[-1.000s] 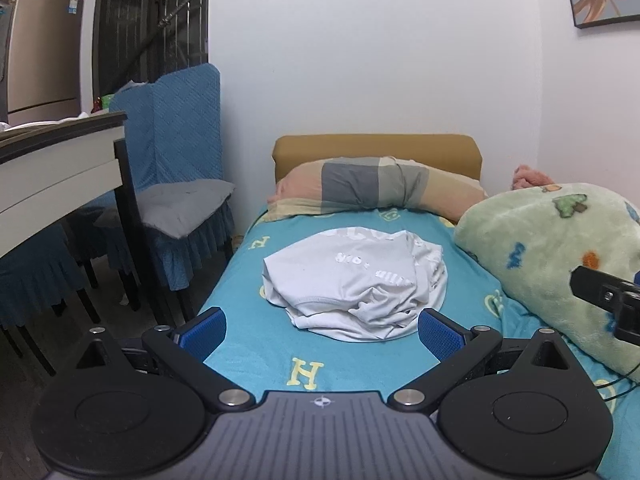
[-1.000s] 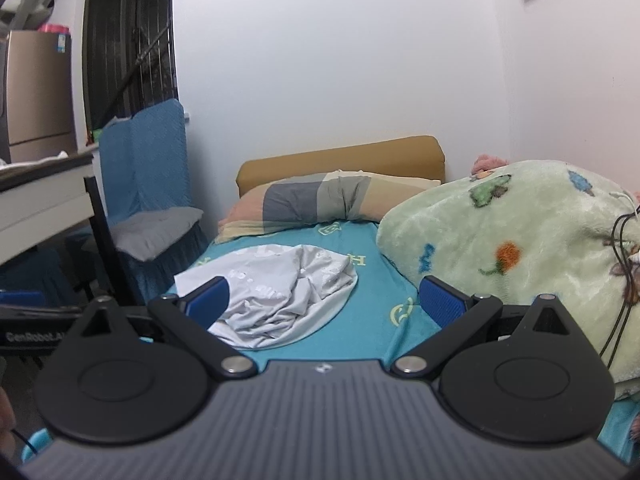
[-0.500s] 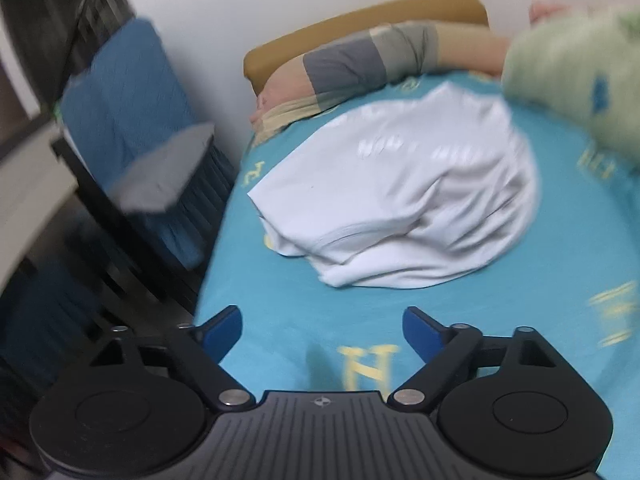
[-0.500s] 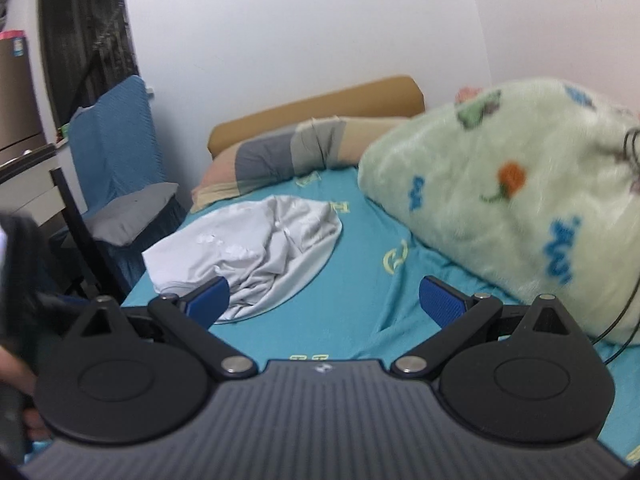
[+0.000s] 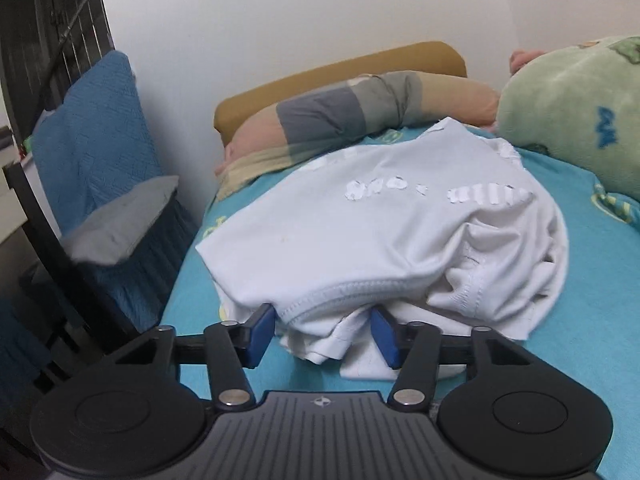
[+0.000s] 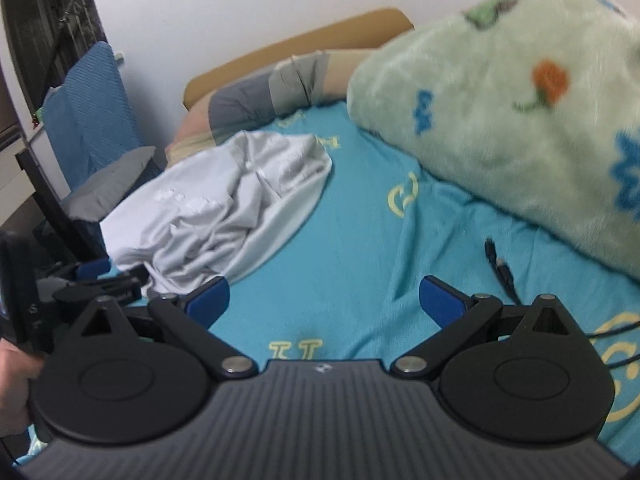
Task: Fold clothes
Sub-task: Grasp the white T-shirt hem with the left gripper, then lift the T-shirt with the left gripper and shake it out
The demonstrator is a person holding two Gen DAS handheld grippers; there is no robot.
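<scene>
A crumpled white T-shirt (image 5: 392, 240) with white lettering lies on the turquoise bed sheet (image 5: 592, 320). My left gripper (image 5: 324, 334) is at the shirt's near edge, its blue pads (image 5: 260, 332) on either side of a bunch of hem, jaws part-closed with cloth between them. The shirt also shows in the right wrist view (image 6: 224, 208). My right gripper (image 6: 324, 300) is open and empty, above bare sheet (image 6: 360, 248) to the right of the shirt. The left gripper shows at the shirt's edge in the right wrist view (image 6: 104, 280).
A green fleece blanket (image 6: 500, 120) is piled on the bed's right side. A striped pillow (image 5: 360, 112) lies against the tan headboard (image 5: 340, 72). A blue-covered chair (image 5: 100, 160) stands left of the bed. A black cable (image 6: 502, 272) lies on the sheet near my right gripper.
My left gripper has moved forward and down to the shirt's near hem and narrowed around it. My right gripper has moved forward and lower over the sheet, staying open.
</scene>
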